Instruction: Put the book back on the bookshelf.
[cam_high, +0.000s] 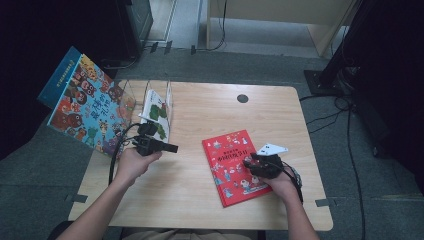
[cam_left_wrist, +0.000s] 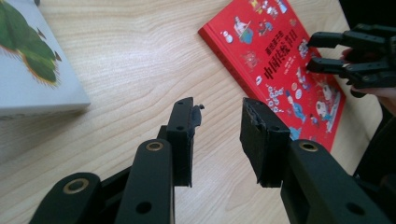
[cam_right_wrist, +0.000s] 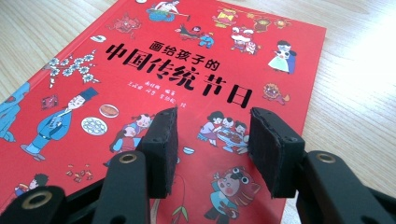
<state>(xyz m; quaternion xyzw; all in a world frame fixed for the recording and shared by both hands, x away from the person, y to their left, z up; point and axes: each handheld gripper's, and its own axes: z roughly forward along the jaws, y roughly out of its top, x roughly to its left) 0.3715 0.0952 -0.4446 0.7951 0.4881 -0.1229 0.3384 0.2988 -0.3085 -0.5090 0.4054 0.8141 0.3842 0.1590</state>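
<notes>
the red book (cam_high: 236, 166) lies flat on the table (cam_high: 190, 200), long axis running away from the person, directly under the right gripper (cam_right_wrist: 212, 149), jaws parted and empty, while the left gripper (cam_left_wrist: 217, 135), also part-open and empty, sits well apart.

Between the left tool (cam_high: 172, 148) and the right tool (cam_high: 248, 162) lies a bare strip of surface (cam_high: 190, 195), wide enough for a pass. Just behind the left tool a clear rack (cam_high: 150, 90) with a white book (cam_high: 159, 114) blocks the way, and a large colourful book (cam_high: 87, 102) leans beyond it. Under the right tool the flat red book (cam_high: 231, 167) covers the surface. Behind that book the surface lies bare up to a small dark hole (cam_high: 242, 98).
</notes>
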